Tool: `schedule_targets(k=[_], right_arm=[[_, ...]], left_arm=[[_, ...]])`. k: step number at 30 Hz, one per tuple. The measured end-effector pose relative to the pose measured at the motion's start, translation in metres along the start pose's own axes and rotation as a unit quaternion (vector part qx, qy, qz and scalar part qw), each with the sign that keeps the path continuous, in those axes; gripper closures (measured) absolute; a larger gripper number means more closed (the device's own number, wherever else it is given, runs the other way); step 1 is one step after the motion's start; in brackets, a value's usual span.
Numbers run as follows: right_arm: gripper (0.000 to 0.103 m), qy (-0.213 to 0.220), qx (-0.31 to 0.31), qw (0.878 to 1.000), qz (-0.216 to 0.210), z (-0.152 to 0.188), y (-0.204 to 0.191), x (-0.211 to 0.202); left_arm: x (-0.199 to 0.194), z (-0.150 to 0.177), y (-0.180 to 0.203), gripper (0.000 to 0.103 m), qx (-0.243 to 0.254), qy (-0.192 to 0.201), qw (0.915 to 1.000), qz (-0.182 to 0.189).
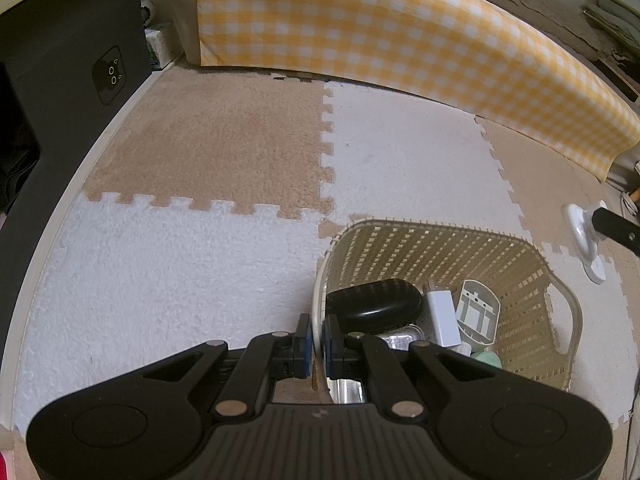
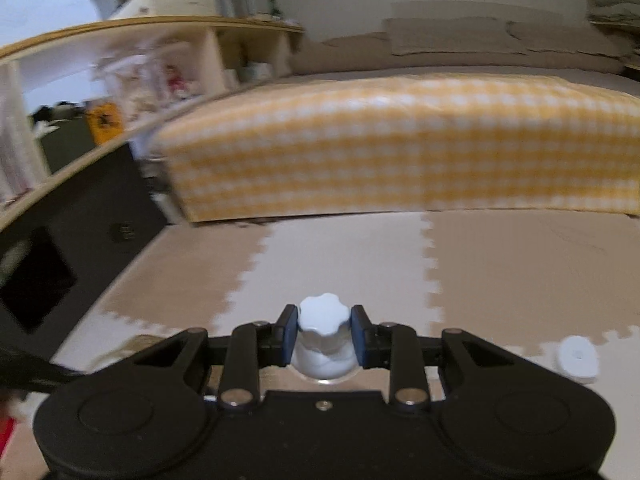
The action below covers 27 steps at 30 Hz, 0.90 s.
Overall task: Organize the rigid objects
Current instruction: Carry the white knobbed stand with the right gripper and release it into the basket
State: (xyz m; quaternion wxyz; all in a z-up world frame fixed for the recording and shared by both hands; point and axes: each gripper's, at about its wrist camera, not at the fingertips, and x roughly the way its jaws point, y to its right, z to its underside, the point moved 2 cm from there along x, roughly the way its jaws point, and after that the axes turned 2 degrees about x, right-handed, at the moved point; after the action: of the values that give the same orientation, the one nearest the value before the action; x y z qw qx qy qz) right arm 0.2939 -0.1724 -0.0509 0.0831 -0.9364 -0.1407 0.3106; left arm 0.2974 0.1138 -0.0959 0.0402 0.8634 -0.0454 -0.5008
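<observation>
— Where's the basket?
— Its near-left rim is pinched between the fingers of my left gripper (image 1: 316, 340); the basket (image 1: 532, 280) sits on the floor mat (image 1: 160, 264), holding a black case (image 1: 374, 300) and a white charger (image 1: 442, 316).
— And your right?
— My right gripper (image 2: 324, 330) is clamped on a white knob (image 2: 323, 318), raised above the mat. A white disc (image 2: 578, 358) lies near right.

The shelf contents (image 2: 152, 80) are smeared by motion blur and cannot be identified. The silver item (image 1: 398, 338) in the basket (image 1: 520, 248) is largely hidden beneath the black case (image 1: 374, 300). The white knob's (image 2: 324, 338) base is covered by the right gripper (image 2: 324, 334).
</observation>
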Motion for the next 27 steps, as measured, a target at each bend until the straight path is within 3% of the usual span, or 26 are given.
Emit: schedule_targets(k=[12, 19, 27], right_arm=[[0.074, -0.081, -0.010, 0.993, -0.085, 0.033, -0.078, 0.018], [0.074, -0.125, -0.027, 0.987, -0.093, 0.057, -0.110, 0.044], [0.074, -0.154, -0.029, 0.984, -0.086, 0.074, -0.117, 0.063]], left_arm=[[0.000, 0.000, 0.001, 0.097, 0.002, 0.001, 1.0000, -0.003], [0.001, 0.001, 0.000, 0.097, 0.000, 0.001, 1.0000, -0.002], [0.001, 0.001, 0.000, 0.097, -0.001, 0.001, 1.0000, -0.002]])
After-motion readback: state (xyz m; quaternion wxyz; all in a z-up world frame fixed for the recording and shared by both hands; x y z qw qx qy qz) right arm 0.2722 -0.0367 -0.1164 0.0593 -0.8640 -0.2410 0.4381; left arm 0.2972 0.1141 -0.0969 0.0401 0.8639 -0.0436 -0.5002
